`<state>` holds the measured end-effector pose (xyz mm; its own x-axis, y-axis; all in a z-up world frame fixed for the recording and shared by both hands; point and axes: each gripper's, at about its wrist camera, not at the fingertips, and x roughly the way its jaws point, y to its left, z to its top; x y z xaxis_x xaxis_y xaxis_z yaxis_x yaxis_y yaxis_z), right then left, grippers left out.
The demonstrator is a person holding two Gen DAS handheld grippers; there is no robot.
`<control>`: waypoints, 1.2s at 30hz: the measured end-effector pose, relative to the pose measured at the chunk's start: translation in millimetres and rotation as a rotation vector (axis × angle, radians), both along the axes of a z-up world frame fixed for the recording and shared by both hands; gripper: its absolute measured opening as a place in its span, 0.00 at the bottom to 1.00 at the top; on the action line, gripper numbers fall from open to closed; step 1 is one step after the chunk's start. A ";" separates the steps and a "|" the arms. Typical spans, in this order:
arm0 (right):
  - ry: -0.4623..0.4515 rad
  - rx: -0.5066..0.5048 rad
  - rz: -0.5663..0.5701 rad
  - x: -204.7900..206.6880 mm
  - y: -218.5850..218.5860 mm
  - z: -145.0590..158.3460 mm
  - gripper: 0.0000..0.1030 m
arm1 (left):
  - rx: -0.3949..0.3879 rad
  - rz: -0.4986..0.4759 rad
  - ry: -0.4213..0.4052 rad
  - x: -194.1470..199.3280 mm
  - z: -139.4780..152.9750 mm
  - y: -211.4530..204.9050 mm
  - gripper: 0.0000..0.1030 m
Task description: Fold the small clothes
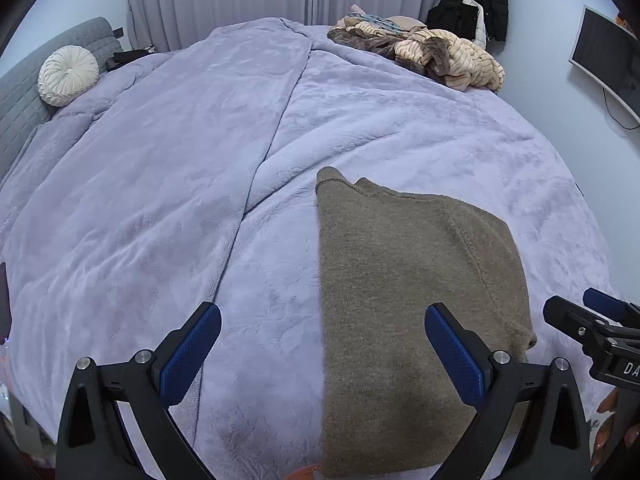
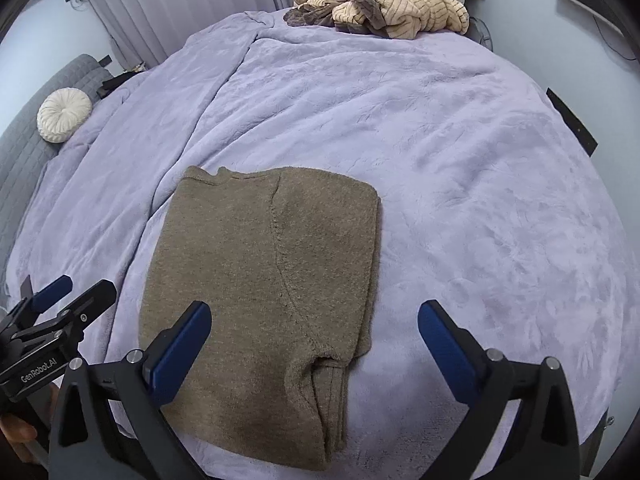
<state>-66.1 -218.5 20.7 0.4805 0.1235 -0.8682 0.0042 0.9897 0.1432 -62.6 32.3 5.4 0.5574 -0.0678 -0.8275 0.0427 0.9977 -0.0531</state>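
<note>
Since the olive-brown knitted sweater (image 2: 260, 280) lying half-folded on the near lilac fleece blanket (image 2: 460, 160) looks soft, limp and light, pinch its near layered edge with your left gripper (image 1: 322, 354) and right gripper (image 2: 314, 350), both spread wide and empty.

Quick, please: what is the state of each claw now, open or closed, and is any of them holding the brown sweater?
Left claw: open, holding nothing, above the brown sweater.
Right claw: open, holding nothing, above the same sweater.
</note>
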 end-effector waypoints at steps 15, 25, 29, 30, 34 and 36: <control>-0.005 -0.050 -0.016 -4.9 9.1 4.0 1.00 | 0.022 0.026 0.018 -2.4 -2.8 1.7 0.99; 0.001 -0.088 -0.008 -9.0 14.5 -0.5 1.00 | 0.051 0.020 0.003 -5.9 -2.3 -4.9 0.99; 0.005 -0.086 -0.012 -10.0 13.5 -1.4 1.00 | 0.055 0.023 0.006 -5.9 -3.1 -6.7 0.99; 0.005 -0.085 -0.013 -10.4 13.4 -1.5 1.00 | 0.057 0.023 0.007 -5.6 -3.3 -7.1 0.99; 0.006 -0.082 -0.018 -9.9 12.4 -1.3 1.00 | 0.055 0.022 0.006 -5.1 -3.2 -7.1 0.99; 0.006 -0.079 -0.019 -9.1 11.7 -1.3 1.00 | 0.057 0.020 0.004 -5.4 -3.8 -8.6 0.99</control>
